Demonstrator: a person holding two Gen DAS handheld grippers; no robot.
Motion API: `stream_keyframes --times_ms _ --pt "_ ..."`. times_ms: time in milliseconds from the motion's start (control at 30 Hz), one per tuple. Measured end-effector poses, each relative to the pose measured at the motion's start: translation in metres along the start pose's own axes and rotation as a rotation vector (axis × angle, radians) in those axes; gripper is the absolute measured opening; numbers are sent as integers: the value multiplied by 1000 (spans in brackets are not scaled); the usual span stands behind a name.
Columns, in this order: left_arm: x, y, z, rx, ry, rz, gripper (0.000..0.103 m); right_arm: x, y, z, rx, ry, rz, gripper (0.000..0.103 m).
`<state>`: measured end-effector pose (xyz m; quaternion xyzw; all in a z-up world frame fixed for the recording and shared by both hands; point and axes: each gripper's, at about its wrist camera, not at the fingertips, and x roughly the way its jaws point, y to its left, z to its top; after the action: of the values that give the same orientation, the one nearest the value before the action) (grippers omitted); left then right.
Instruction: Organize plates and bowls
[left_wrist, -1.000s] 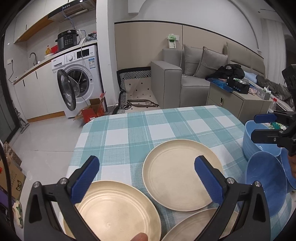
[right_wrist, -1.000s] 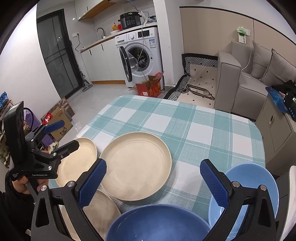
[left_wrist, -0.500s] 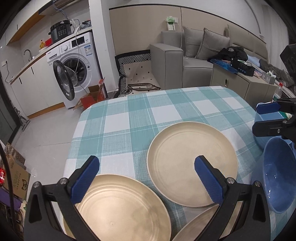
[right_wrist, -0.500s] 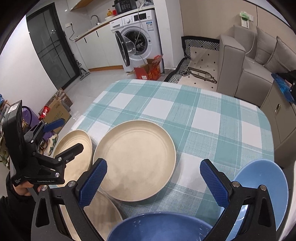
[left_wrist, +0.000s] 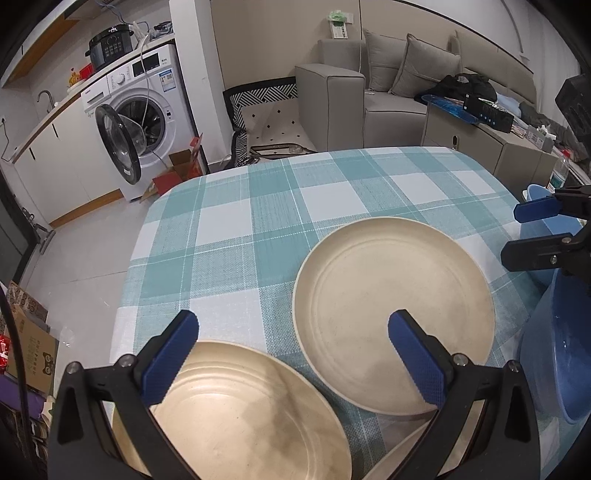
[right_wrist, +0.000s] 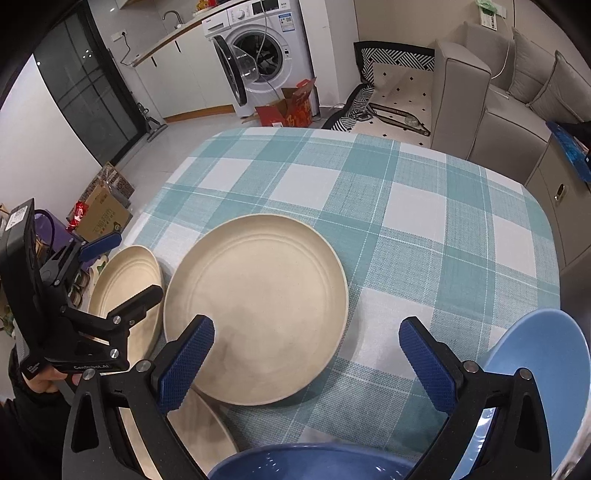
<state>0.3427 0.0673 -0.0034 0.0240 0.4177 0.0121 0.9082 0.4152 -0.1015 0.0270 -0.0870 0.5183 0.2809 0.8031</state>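
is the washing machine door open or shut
Open. The washing machine has its round door swung out to the left, clear of the drum opening, and a cable hangs into the drum. The right wrist view shows the same.

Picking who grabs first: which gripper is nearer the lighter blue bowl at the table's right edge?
Right. The right gripper hovers just beside the lighter blue bowl; its right finger overlaps the rim in view. The left gripper hangs over the far-side cream plate.

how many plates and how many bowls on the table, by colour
cream plates: 3 (big middle plate, left plate, near plate partly hidden by the tongs)
blue bowls: 2 (light blue bowl, dark blue bowl)
total: 5
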Motion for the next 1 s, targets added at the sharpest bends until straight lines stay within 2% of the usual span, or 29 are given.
stream_keyframes --times_ms 633,733,900,1000 --pt "28 -7 3 50 71 -16 103 36 -2 4 0 105 -23 100" --pt "32 -8 3 51 83 -19 103 42 -3 4 1 124 -23 96" --pt "38 -8 3 43 100 -30 103 49 -4 4 3 145 -21 95" --pt "39 -9 4 46 104 -39 102 54 -6 4 2 164 -19 87"
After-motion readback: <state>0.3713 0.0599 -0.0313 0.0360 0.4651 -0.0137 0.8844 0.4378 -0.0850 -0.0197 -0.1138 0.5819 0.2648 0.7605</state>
